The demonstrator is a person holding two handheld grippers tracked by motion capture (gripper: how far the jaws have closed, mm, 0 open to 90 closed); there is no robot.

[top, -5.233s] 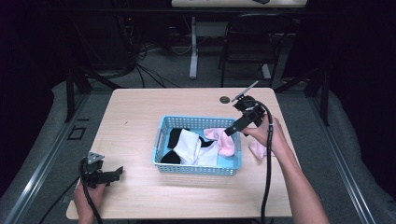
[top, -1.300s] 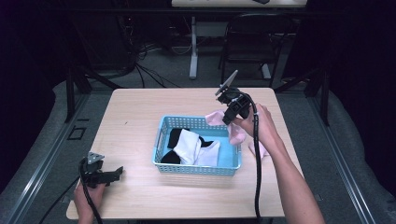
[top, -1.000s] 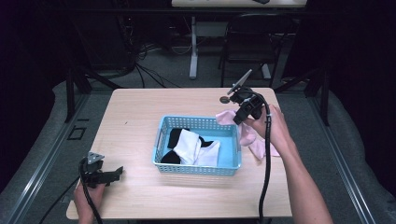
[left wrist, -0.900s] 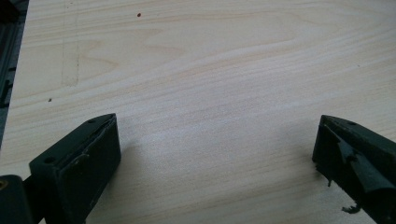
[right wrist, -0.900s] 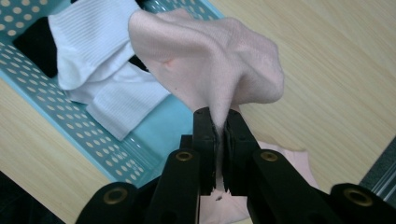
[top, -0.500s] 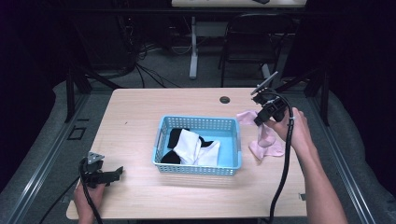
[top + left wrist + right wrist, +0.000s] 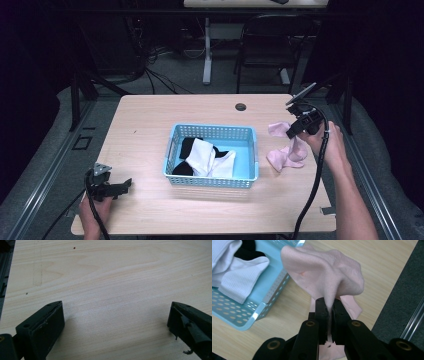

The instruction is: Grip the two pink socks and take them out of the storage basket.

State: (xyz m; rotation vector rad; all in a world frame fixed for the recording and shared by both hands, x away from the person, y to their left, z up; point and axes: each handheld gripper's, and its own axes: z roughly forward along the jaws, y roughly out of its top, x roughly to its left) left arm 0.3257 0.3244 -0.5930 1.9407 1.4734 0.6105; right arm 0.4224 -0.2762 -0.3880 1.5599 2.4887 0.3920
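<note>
My right gripper [image 7: 291, 132] [image 7: 329, 304] is shut on a pink sock [image 7: 286, 150] [image 7: 324, 275], held a little above the table to the right of a light blue basket [image 7: 249, 134] [image 7: 269, 296]. The sock's lower end trails onto the tabletop. White socks [image 7: 209, 157] [image 7: 234, 275] and black socks [image 7: 186, 148] lie in the basket. At the table's front left corner my left gripper [image 7: 122, 184] [image 7: 116, 322] rests low over bare wood, jaws wide open with nothing between them.
The wooden table [image 7: 150, 125] has a round cable hole [image 7: 240, 106] near its far edge. Its right edge [image 7: 397, 282] lies just beyond the sock, with dark floor past it. A chair [image 7: 272, 45] and desk legs stand behind the table.
My right gripper has carried the pink sock out of the basket and rightward, and sunk slightly, to the table's right side. The left gripper has stayed put.
</note>
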